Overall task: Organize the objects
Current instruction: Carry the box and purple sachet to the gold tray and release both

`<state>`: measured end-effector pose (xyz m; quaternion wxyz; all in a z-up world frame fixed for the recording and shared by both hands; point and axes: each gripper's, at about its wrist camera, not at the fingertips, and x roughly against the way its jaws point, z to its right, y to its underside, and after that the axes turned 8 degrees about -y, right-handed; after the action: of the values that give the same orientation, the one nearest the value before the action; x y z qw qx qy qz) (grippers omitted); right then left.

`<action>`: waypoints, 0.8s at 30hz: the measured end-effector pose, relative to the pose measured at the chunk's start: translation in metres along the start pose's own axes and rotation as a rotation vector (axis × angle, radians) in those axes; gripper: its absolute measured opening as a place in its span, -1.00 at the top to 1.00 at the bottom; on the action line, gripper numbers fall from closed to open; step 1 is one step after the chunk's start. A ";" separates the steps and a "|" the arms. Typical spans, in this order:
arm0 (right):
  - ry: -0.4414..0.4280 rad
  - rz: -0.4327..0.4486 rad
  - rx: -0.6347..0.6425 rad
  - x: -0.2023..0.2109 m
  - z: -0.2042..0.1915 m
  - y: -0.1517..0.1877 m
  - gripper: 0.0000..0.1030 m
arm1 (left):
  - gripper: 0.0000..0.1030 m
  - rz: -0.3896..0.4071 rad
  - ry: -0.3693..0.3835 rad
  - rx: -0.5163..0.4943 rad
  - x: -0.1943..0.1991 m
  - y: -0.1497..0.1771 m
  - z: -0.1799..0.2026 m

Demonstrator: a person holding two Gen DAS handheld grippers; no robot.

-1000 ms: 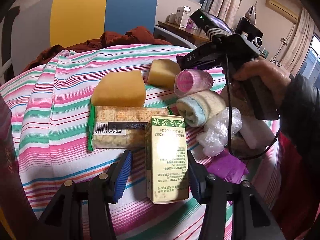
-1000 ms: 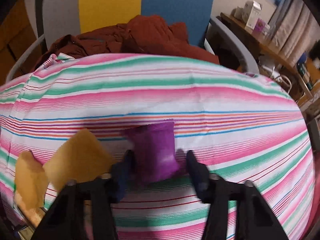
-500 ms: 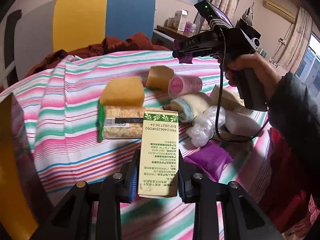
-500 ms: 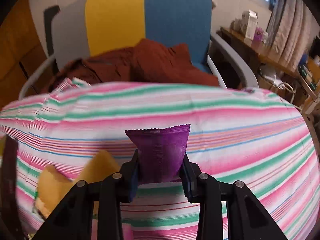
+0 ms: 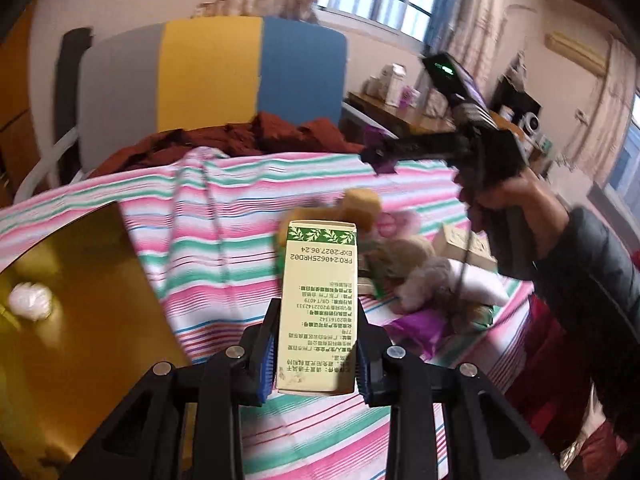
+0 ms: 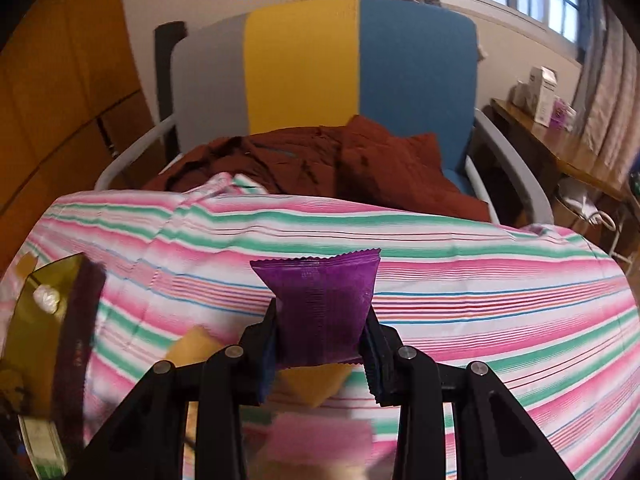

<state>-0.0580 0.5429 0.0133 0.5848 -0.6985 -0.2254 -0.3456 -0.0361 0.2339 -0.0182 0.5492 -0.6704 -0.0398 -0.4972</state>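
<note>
**Two items held above the striped cloth, both at risk of slipping**

The left gripper [image 5: 316, 354] is clamped on a tall cream carton [image 5: 319, 304] with a green leaf band, in the lower centre of the left wrist view. The pads hold only its near end, so most of the carton reaches out beyond the fingers. The right gripper [image 6: 322, 354] is clamped on a purple sachet [image 6: 320, 304], in the centre of the right wrist view, with the striped cloth [image 6: 500, 300] behind it.

The remaining pile [image 5: 404, 264] lies at the centre right of the left view, blurred. A golden surface [image 5: 76, 300] with a small white lump [image 5: 30, 300] fills the lower left.

My judgement of the risks: the carton may pivot between the pads, because its free end is long. The sachet is soft and smooth, so it may slide out when the hand moves quickly. The two grippers are near each other and could collide
</note>
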 end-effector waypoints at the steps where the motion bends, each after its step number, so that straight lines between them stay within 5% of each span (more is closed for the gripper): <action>1: -0.013 -0.002 0.007 0.003 -0.008 0.001 0.30 | 0.40 0.005 -0.014 0.017 0.004 0.000 -0.007; 19: -0.328 -0.084 0.171 0.006 -0.221 0.035 0.30 | 0.40 0.058 -0.408 0.330 0.065 0.039 -0.185; 24: -0.383 -0.131 0.186 -0.009 -0.269 0.051 0.30 | 0.40 0.058 -0.449 0.388 0.070 0.049 -0.205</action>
<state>-0.0861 0.2711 -0.0062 0.5694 -0.6783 -0.4082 -0.2216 -0.0990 0.0212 -0.0229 0.6586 -0.6468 -0.2356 -0.3039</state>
